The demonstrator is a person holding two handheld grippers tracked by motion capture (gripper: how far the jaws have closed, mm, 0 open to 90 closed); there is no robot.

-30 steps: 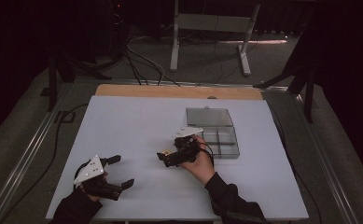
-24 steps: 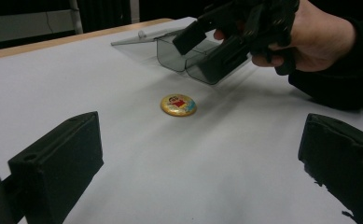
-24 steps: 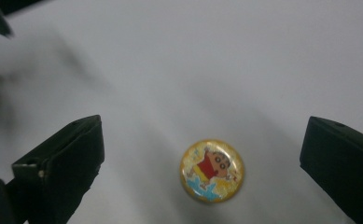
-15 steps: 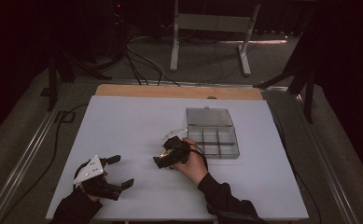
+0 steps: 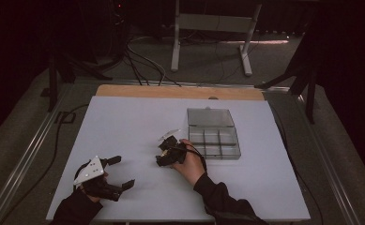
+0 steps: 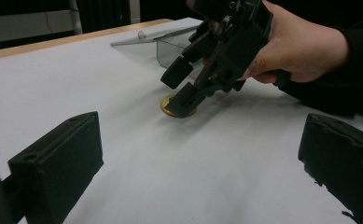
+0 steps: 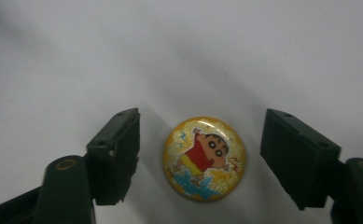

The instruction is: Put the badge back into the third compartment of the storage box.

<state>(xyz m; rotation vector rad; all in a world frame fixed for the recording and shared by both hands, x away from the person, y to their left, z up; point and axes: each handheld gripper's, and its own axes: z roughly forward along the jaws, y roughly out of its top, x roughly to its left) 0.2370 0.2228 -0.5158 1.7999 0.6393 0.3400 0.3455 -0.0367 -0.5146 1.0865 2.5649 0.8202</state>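
Right claw [image 7: 200, 158] has moved left, gaping over cartoon badge [image 7: 204, 158]; apparently no legible writing.

Person — black long sleeves [image 5: 220, 201]; two black hand-held two-jaw grippers, left [image 5: 119, 172] and right [image 5: 163, 157], blocky rectangular jaw pads with screw holes — grey three-cornered top plates [image 5: 89, 170], thin black cable.

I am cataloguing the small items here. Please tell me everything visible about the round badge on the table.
The round badge is a small domed disc, glossy, yellow with glitter, printed with a cartoon boy in a red shirt. It lies flat, face up, on the white table, between the open jaws of the right gripper, which do not touch it.
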